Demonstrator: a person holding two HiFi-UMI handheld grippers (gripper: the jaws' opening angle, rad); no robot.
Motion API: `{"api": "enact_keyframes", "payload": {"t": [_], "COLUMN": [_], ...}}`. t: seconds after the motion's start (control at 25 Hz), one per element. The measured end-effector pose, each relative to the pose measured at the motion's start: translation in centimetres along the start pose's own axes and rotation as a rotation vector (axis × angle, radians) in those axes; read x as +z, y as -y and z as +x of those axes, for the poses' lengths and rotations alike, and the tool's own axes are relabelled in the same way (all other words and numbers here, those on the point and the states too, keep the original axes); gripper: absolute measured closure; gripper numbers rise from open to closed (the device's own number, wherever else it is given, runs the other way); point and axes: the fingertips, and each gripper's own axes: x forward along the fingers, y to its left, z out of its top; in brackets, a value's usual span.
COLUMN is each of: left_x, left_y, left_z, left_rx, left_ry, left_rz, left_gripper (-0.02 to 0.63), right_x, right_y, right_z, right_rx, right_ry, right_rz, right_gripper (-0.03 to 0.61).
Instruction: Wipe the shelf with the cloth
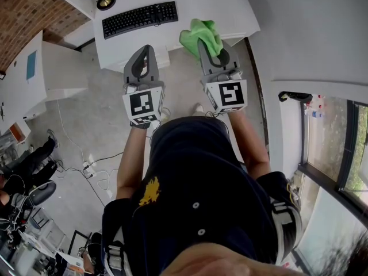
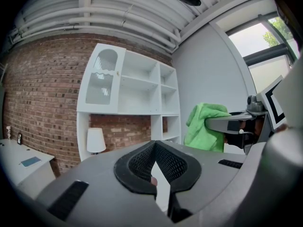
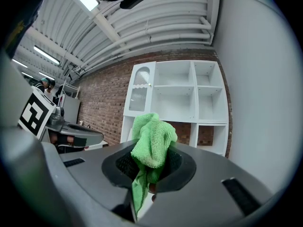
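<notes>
The white shelf unit [image 2: 137, 91] stands against a brick wall ahead, with open compartments and one glass door; it also fills the right gripper view as the shelf [image 3: 189, 100]. A crumpled green cloth [image 3: 151, 143] is pinched in my right gripper [image 3: 150, 161], which is shut on it. In the head view the cloth [image 1: 202, 34] bunches above the right gripper [image 1: 206, 43], over the desk's near edge. My left gripper [image 1: 146, 50] is level with it to the left, shut with nothing in it; its pads [image 2: 142, 162] meet at the tip. The left gripper view shows the cloth [image 2: 204, 126] at right.
A white desk [image 1: 230, 7] carries a black keyboard [image 1: 140, 18] just ahead. A white lamp [image 2: 95, 140] sits in the shelf's lower bay. A white side table [image 1: 29, 79] is at left, with cables [image 1: 92, 168] on the floor. A grey wall and a window [image 1: 339, 154] close off the right.
</notes>
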Motion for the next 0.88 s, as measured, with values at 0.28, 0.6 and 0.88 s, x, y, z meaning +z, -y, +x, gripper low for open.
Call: {"api": "enact_keyframes", "payload": {"t": [0.28,0.6,0.88], "left_x": [-0.3,-0.2,-1.4], "left_y": [-0.6,-0.4,0.4], "left_z": [0.2,0.0,0.2], "left_rx": [0.003,-0.004,-0.010], "left_ry": [0.000,-0.004,-0.018], "left_rz": [0.001,-0.005,-0.005], "left_gripper": [0.598,0.598,0.598], "right_x": [-0.2,-0.2,0.5], "right_y": [0.2,0.1,-0.4], "right_z": [0.3,0.1,0.6], "right_rx": [-0.010,-0.007,0.058], "right_ry": [0.000,-0.008,0.054], "right_rz": [0.001,-0.003,-0.071], "right_gripper": [0.532,0.532,0.532]}}
